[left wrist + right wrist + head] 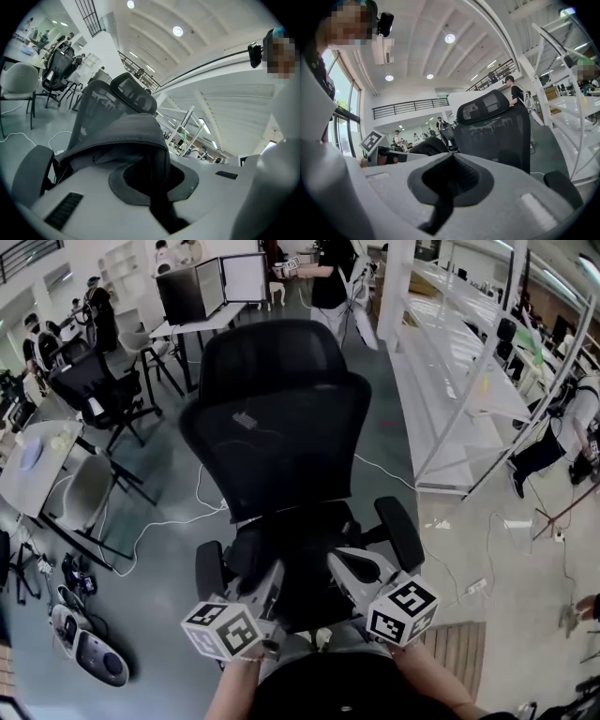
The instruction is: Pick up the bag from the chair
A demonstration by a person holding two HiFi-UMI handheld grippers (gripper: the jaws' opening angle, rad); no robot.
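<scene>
Two grips share the load, which in my judgement is why the hand-held grippers sit so close together: the bag [126, 133] is soft, and a hold at each side keeps it from sagging or swinging. The left hand-held gripper [152, 187] has its jaws pressed together on a fold of the bag's grey fabric. The cloth, with a zip line showing, bunches up above the pads. The right hand-held gripper [450, 183] also has its jaws together, and a dark, ribbed strip runs up between them. That strip looks like a strap or edge of the same bag, though it is hard to be sure.

In the head view the bag is the dark mass between the two jaw tips, over the front of the seat of the black chair [277, 427]. Whether it is clear of the seat or touching it I cannot tell.

Both tools point away from the person toward the chair back, close to level and only slightly nose-down. The left forearm [234, 695] and right forearm [436, 681] reach forward side by side from the bottom edge of the head view.
</scene>
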